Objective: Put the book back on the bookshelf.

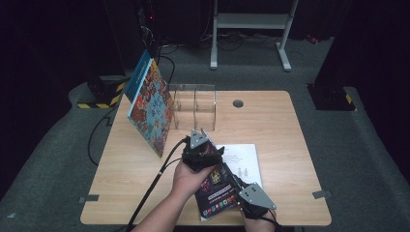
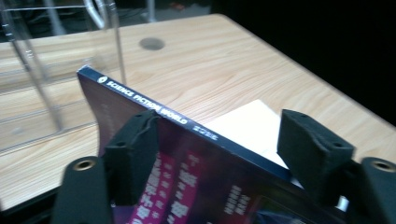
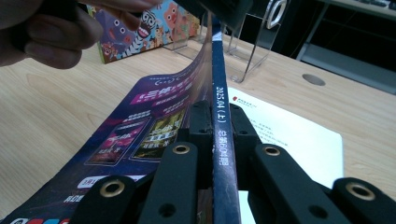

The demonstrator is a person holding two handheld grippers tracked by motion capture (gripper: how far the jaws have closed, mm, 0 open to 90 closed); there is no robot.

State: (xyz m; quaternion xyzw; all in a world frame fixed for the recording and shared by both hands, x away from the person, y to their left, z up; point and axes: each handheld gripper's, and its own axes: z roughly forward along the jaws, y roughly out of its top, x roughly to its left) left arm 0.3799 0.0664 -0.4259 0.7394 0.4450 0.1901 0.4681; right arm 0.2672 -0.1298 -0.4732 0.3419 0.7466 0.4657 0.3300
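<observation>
1. Clearly, the right hand-held gripper (image 3: 218, 126) is clamped on the spine of a thin dark purple magazine with a glossy cover (image 3: 154, 112), its two black jaws pressed against either side of the spine's near end.
2. From that grip the magazine rises edge-up and runs away toward the left hand-held gripper (image 2: 217, 140).
3. The left hand-held gripper stands open around the magazine's far end: one pad touches the cover, the other stands clear of the spine.
4. Just beyond the left hand-held gripper stands a clear acrylic divided rack (image 1: 194, 105) on the pale wooden surface (image 1: 290, 145).
5. Beside the rack leans a large colourful picture book with a blue spine (image 1: 150, 104).
6. Under the magazine, beside the right hand-held gripper, lies a white printed paper sheet (image 1: 246, 162).
</observation>
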